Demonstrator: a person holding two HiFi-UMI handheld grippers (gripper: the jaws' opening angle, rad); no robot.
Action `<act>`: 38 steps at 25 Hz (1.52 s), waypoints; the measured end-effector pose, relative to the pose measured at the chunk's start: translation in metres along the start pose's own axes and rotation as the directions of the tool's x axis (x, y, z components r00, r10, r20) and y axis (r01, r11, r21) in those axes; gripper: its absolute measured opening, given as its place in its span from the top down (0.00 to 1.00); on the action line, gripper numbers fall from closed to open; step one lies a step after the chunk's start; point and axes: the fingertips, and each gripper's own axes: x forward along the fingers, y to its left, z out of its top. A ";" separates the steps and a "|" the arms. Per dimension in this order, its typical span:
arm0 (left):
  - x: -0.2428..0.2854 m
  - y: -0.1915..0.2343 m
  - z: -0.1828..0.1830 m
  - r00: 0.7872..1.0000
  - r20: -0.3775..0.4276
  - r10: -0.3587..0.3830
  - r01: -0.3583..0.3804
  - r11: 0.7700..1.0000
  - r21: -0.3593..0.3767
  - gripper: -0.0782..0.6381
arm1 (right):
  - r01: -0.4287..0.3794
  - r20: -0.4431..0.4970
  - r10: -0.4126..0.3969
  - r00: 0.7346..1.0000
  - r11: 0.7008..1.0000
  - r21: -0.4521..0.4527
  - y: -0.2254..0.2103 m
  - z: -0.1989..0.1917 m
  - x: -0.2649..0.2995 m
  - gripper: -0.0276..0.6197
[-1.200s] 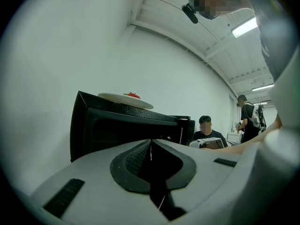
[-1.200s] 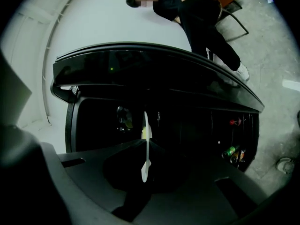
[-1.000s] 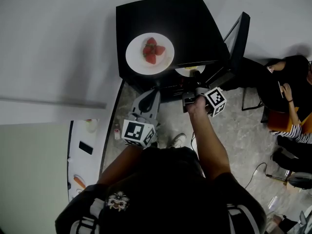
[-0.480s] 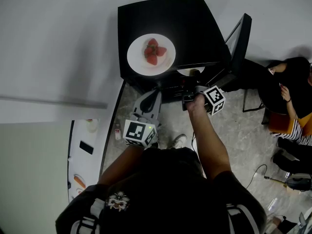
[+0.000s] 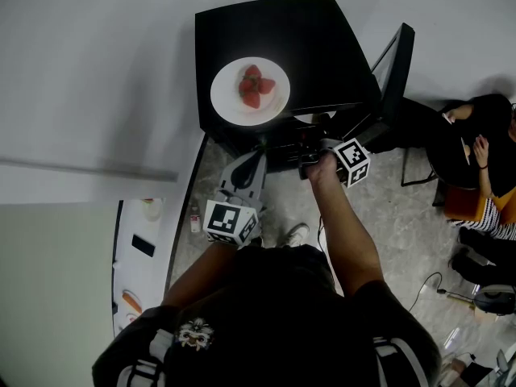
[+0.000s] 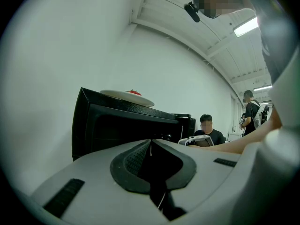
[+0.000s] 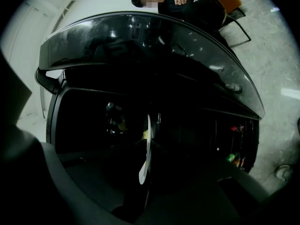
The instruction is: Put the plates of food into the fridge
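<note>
The right gripper (image 7: pixel 147 142) has its fingers closed on the rim of a white plate (image 7: pixel 148 125), which shows edge-on between them and already reaches into the dark mouth of the black fridge (image 5: pixel 322 47). A small pale yellow bit of food sits on it, too dim to name. The fridge door (image 5: pixel 397 63) stands swung open to the right. The left gripper (image 6: pixel 151 144) hangs lower in front of the fridge with its fingers shut together on nothing. A second plate (image 5: pixel 230 95), round, white and glossy, sits on the fridge's flat top with a few red strawberries (image 5: pixel 252 85) heaped near its middle. Both plates look stiff, smooth and breakable (likely glazed ceramic), so a pinch on the thin rim could slip, and the load beyond the fingers would tend to tip the plate down. Loose strawberries may roll if it tilts. The safest hold is probably the bare rim nearest the person, clear of the fruit, with the plate kept level and set down gently on the shelf inside.
</note>
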 end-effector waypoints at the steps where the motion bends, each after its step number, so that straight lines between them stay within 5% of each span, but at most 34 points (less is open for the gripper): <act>1: -0.001 0.000 0.000 1.000 0.000 0.000 0.000 1.000 0.000 0.86 | 0.000 0.000 0.000 1.000 1.000 -0.006 0.000 0.001 -0.001 0.90; 8: -0.002 0.000 0.002 1.000 0.005 -0.007 0.007 1.000 -0.001 0.86 | -0.024 0.012 0.027 1.000 0.982 -0.190 0.016 0.006 -0.022 0.80; 13: -0.002 -0.003 0.007 1.000 0.013 -0.011 0.011 1.000 0.001 0.86 | -0.058 0.003 0.060 0.998 0.976 -0.212 0.033 0.004 -0.050 0.78; 16: -0.003 -0.005 0.008 1.000 0.015 -0.012 0.012 1.000 0.011 0.86 | -0.116 -0.025 0.115 0.993 0.931 -0.345 0.056 0.000 -0.066 0.78; 20: -0.009 -0.008 0.007 1.000 0.011 -0.011 0.011 1.000 0.011 0.86 | -0.257 -0.119 0.233 0.965 0.767 -0.588 0.098 -0.014 -0.085 0.78; 26: -0.017 -0.016 0.018 0.999 0.039 -0.020 0.019 0.999 0.035 0.86 | -0.357 -0.244 0.321 0.915 0.366 -0.859 0.156 -0.042 -0.115 0.83; 30: -0.025 -0.020 0.035 0.998 0.067 -0.022 0.018 0.998 0.058 0.86 | -0.352 -0.280 0.347 0.895 0.165 -0.921 0.185 -0.059 -0.137 0.90; 34: -0.032 -0.018 0.048 0.996 0.089 -0.007 0.001 0.997 0.071 0.86 | -0.336 -0.297 0.354 0.887 0.054 -0.940 0.204 -0.072 -0.153 0.92; 38: -0.038 -0.020 0.060 0.993 0.117 0.013 -0.023 0.996 0.082 0.86 | -0.323 -0.293 0.378 0.878 0.017 -0.946 0.220 -0.077 -0.169 0.92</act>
